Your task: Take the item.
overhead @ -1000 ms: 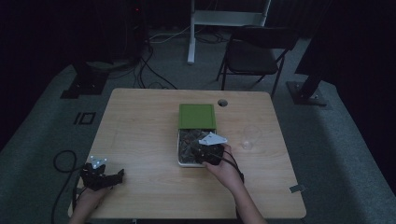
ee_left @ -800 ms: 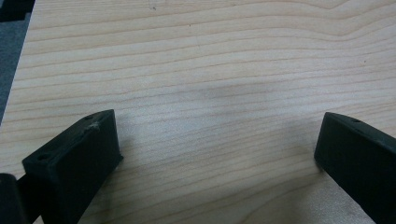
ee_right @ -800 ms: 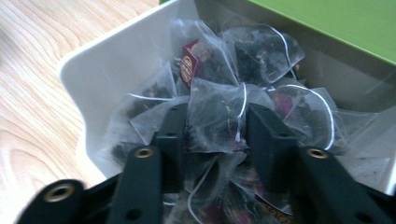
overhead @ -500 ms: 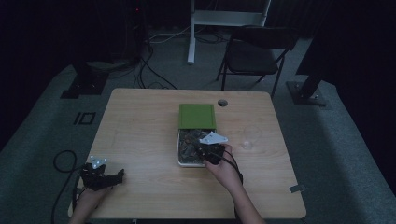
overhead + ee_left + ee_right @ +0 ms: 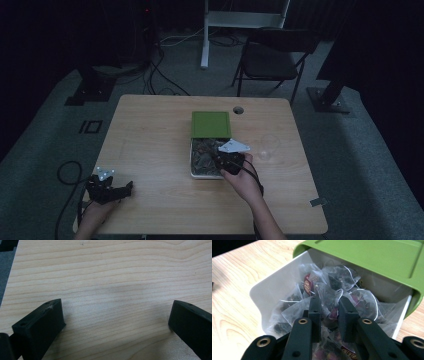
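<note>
Right gripper [image 5: 329, 312] jaws just closing, now pinching translucent mesh tea bag [image 5: 329, 305] inside white rectangular box [image 5: 265, 293], beneath green plastic lid [image 5: 372, 257]. Left gripper [image 5: 115, 322] jaws wide open over bare woodgrain table [image 5: 112, 272].

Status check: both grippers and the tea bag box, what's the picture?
Right gripper closed on a tea bag in the box. Left gripper open, idle. Nothing blocking.

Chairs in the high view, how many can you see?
1. A dark folding chair stands on the floor beyond the far edge of the table, toward its right side. The dark background could hide others.
</note>
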A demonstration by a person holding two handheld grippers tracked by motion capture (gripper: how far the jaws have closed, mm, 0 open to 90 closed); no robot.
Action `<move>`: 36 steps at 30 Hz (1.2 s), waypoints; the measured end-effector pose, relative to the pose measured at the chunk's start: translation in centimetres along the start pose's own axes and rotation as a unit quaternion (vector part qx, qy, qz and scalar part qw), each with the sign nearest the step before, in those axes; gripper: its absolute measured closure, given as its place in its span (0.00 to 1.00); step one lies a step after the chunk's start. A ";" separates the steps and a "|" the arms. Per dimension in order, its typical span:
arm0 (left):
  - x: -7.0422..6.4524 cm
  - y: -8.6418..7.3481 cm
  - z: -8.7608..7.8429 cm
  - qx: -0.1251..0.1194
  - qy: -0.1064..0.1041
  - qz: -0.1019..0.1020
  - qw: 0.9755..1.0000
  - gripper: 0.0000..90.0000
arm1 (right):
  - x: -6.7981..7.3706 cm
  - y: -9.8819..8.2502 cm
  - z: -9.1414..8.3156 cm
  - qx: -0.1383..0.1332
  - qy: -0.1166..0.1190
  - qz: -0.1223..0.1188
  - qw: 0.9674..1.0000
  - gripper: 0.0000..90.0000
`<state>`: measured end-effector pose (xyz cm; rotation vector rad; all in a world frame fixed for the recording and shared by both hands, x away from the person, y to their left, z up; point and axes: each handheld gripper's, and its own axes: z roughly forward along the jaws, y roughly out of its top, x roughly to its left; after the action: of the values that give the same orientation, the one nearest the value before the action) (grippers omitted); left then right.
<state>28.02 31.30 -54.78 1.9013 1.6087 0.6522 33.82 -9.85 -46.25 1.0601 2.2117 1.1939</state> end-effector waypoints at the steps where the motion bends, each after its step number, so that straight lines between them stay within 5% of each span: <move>1: 0.0 0.0 0.0 0.000 0.000 0.000 1.000 0.01 | 0.0 0.1 -0.1 -0.003 0.000 0.000 1.000 0.84; 24: 0.0 0.0 0.0 0.001 0.000 0.001 1.000 0.01 | 0.2 2.3 -2.2 -0.039 0.010 -0.010 0.999 0.84; 36: 0.0 0.0 0.0 0.000 0.000 0.000 1.000 0.01 | -0.9 2.8 -3.2 -0.054 0.001 -0.004 0.999 0.84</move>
<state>28.02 31.31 -54.78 1.9014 1.6079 0.6528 33.48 -11.23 -42.13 1.0073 2.1257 1.2955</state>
